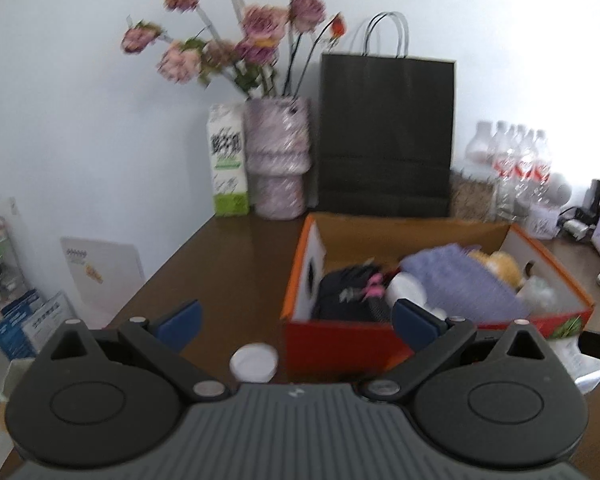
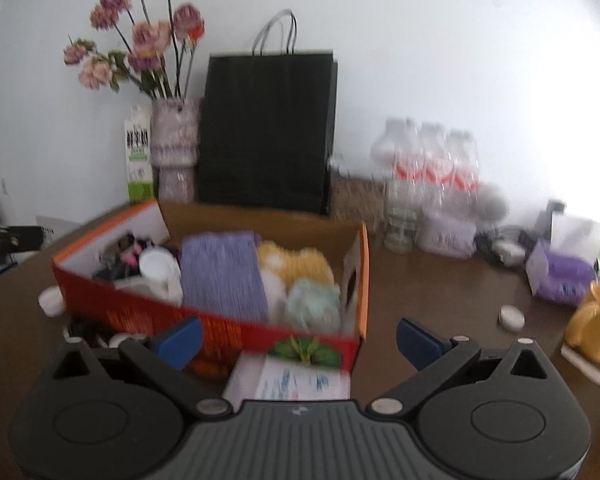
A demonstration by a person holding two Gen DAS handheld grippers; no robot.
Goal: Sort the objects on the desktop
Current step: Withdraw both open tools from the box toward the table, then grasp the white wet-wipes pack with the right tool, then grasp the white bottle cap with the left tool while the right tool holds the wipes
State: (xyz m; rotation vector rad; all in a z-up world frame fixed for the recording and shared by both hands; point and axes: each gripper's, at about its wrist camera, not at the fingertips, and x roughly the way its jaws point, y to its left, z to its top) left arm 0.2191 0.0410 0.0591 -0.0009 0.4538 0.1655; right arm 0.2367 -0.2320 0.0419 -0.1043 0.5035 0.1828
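white lid (image 1: pixel 254 362) just left of red box (image 1: pixel 340 344) | left gripper (image 1: pixel 298 326) spread wide

- Carton (image 1: pixel 227 165), standing far ahead and left of the left gripper beside the vase: large dark characters on its white upper face, too blurred to read; a green band lower down carries print that cannot be made out.
- Water bottles (image 2: pixel 432 176), far ahead and slightly right of the right gripper: red-and-white labels, wording illegible.
- Flat white packet (image 2: pixel 296 380), just ahead of the right gripper against the red box: blue and red print, unreadable.
- Blue-and-white boxes (image 1: pixel 28 320), off to the left of the left gripper: lettering too blurred to read.
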